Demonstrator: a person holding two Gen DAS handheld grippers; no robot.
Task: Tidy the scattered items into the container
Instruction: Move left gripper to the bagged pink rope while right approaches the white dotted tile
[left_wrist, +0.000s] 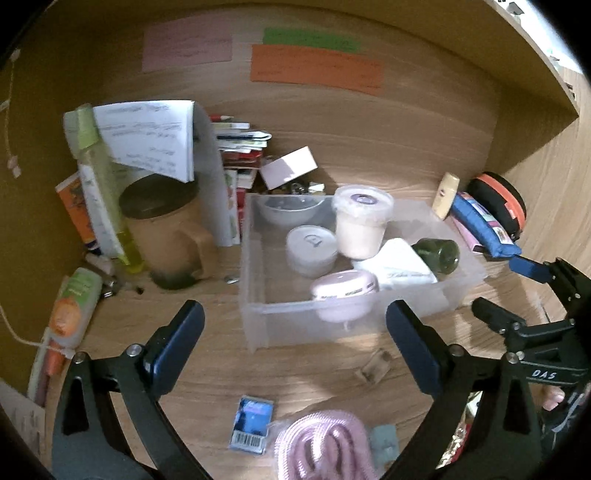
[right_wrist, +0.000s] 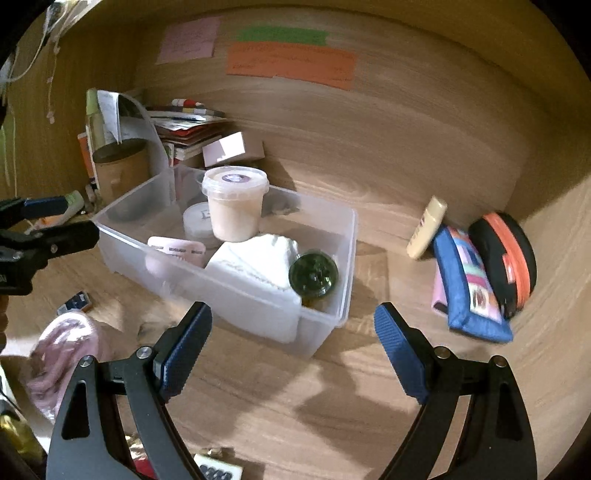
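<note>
Wooden desk (left_wrist: 332, 373), tools (left_wrist: 295, 343) angled downward

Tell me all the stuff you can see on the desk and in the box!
clear plastic box: one, see-through, middle of desk
lidded tub: one, cream, in box
round flat tins: two, white and pink, in box
green jar: one, lying in box
white packet: one, in box
blue pouch: one, right of box
black-and-orange case: one, far right
brown mug: one, left of box
pink coiled cord: one, near edge
left gripper: one, black, blue pads, open, empty
right gripper: one, same, open, empty
</note>
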